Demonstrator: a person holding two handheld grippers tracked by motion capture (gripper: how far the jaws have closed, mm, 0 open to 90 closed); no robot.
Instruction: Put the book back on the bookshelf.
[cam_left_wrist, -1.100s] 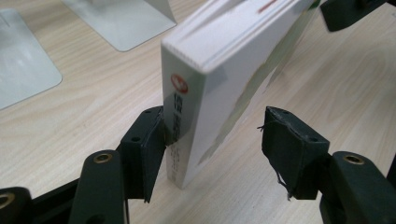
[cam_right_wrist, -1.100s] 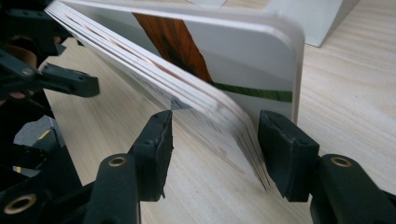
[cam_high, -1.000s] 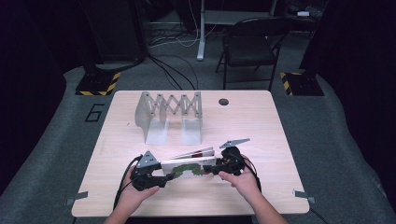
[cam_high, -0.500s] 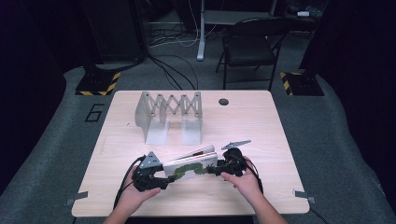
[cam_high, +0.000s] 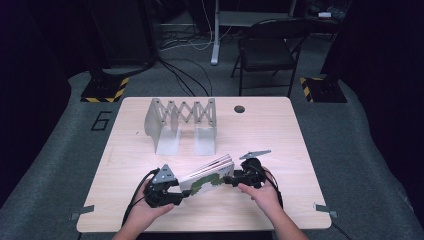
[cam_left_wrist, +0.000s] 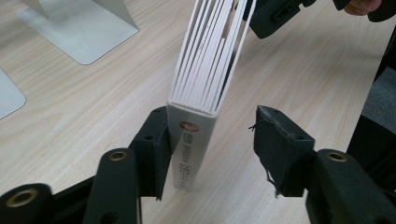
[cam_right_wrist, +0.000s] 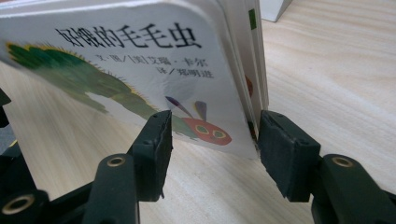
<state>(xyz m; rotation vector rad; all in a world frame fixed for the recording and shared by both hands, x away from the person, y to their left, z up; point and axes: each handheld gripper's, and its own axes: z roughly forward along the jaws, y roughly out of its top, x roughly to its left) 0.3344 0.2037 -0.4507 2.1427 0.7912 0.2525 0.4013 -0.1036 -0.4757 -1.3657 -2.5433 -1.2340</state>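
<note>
Glossy cardboard book (cam_high: 207, 177) (thick pages) on a matt wood-grain table (cam_high: 280, 135).

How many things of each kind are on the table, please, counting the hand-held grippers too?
Book: 1
Metal bookend rack: 1
Hand-held grippers: 2, the left hand-held gripper and the right hand-held gripper
Total: 4

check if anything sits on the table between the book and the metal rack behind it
Nothing visible does. The book, held at its two ends between the left tongs and the right tongs, has only bare table between it and the metal rack.
</note>
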